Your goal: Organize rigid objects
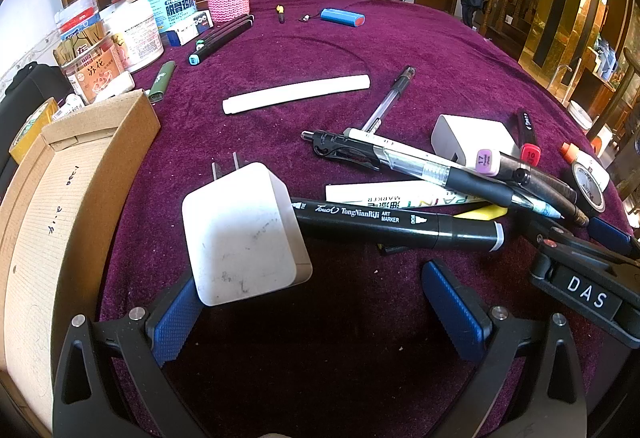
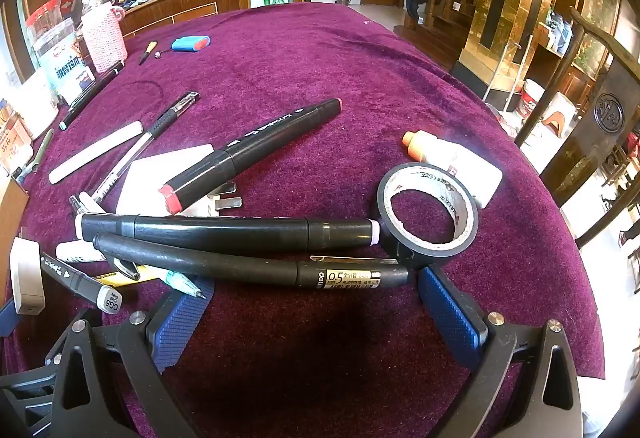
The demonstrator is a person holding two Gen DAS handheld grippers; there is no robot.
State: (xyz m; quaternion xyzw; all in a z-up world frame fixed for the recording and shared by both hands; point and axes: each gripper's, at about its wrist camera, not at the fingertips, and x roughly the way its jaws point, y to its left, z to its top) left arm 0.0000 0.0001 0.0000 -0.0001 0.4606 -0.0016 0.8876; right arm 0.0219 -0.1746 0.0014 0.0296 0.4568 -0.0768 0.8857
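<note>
Pens [image 2: 224, 234] lie piled beside the cardboard box [image 1: 60, 206].

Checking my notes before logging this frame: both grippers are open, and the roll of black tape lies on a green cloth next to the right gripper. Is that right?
One detail is off: the cloth is purple, not green, as the right wrist view shows. The rest holds: the roll of black tape lies on it just ahead of the right gripper, which is open, and the left gripper is open too.

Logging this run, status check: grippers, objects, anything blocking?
Left gripper open, white charger against its left pad. Right gripper open, empty, before black gel pen. Pens piled crosswise; tape roll beside pen's tip.
</note>
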